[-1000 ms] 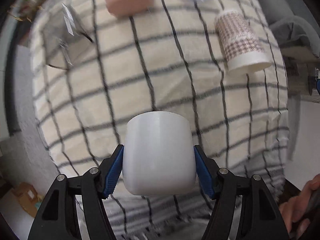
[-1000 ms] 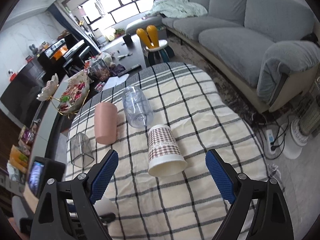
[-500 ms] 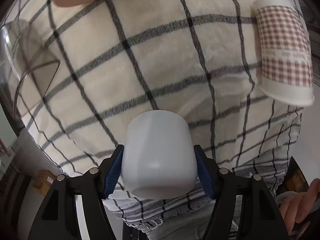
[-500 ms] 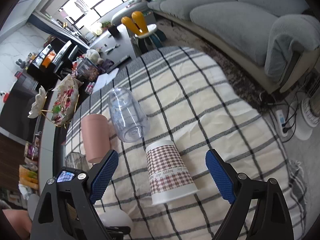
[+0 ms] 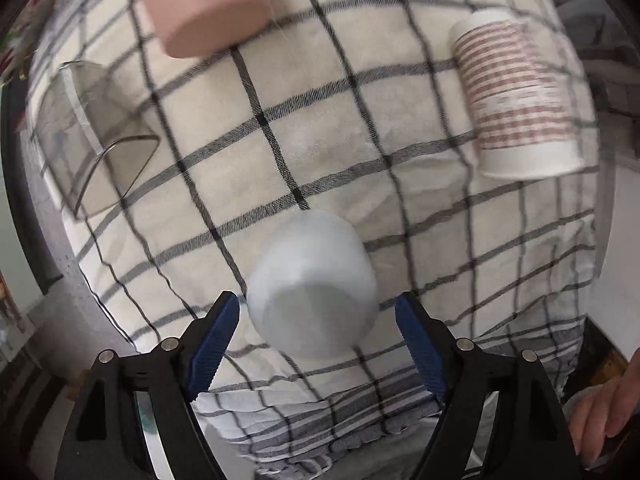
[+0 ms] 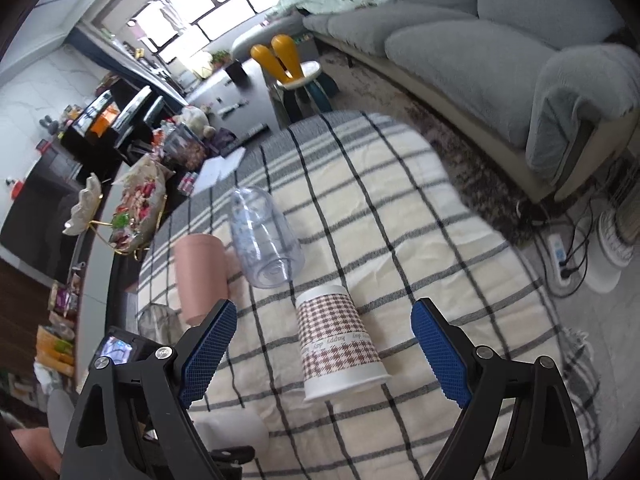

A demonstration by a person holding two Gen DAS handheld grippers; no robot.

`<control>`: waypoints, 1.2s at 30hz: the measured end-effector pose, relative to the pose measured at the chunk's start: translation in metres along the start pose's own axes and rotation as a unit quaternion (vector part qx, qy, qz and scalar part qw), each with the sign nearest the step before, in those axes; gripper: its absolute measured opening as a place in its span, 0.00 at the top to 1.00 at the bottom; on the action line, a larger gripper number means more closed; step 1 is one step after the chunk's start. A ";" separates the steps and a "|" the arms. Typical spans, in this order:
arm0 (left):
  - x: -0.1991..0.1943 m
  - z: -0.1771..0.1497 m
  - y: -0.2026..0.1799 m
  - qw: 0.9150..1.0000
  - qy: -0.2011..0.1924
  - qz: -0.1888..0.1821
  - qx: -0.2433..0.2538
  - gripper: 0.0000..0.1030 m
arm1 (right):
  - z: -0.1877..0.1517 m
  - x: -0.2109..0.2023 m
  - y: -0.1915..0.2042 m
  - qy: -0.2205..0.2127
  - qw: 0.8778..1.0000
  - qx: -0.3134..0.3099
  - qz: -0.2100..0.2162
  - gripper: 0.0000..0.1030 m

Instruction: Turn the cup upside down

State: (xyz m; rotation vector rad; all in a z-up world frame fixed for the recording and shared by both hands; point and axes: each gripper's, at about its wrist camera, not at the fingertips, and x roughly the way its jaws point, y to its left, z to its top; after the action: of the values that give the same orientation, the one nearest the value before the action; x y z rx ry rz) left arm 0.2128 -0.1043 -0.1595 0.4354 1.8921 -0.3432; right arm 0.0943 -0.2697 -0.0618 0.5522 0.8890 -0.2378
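Cup (image 5: 312, 286), white, sits base-up on the checked bench (image 5: 320, 120) between the spread fingers of the left gripper (image 5: 318, 340), untouched, so flip looks done, only retreat left; right gripper (image 6: 324, 354) spread, holding nothing; neighbouring houndstooth cup (image 6: 338, 344) also inverted, contents none visible.

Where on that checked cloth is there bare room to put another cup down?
The widest bare patch lies right of the houndstooth paper cup, toward the sofa side. A smaller one sits between the white cup, the pink cup and the paper cup. The left is crowded: pink cup, clear cup and glass.
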 end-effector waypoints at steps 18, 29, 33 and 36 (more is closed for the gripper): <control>-0.054 -0.137 0.006 0.942 -0.316 0.025 -0.113 0.19 | -0.065 -0.089 0.030 -0.068 0.988 -0.136 -0.014 0.12; -0.048 -0.210 0.008 0.870 -0.450 0.062 -0.189 0.19 | -0.102 -0.125 0.031 -0.121 0.977 -0.173 -0.030 0.08; -0.045 -0.228 0.006 0.852 -0.478 0.064 -0.203 0.19 | -0.110 -0.129 0.031 -0.124 0.975 -0.181 -0.033 0.08; -0.046 -0.243 0.002 0.836 -0.502 0.078 -0.209 0.15 | -0.116 -0.133 0.031 -0.130 0.973 -0.185 -0.037 0.04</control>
State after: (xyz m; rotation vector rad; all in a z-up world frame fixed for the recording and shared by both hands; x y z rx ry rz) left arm 0.0270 -0.0028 -0.0317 0.0584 0.8387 -0.0068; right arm -0.0521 -0.1838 -0.0049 0.1358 0.6769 -0.1997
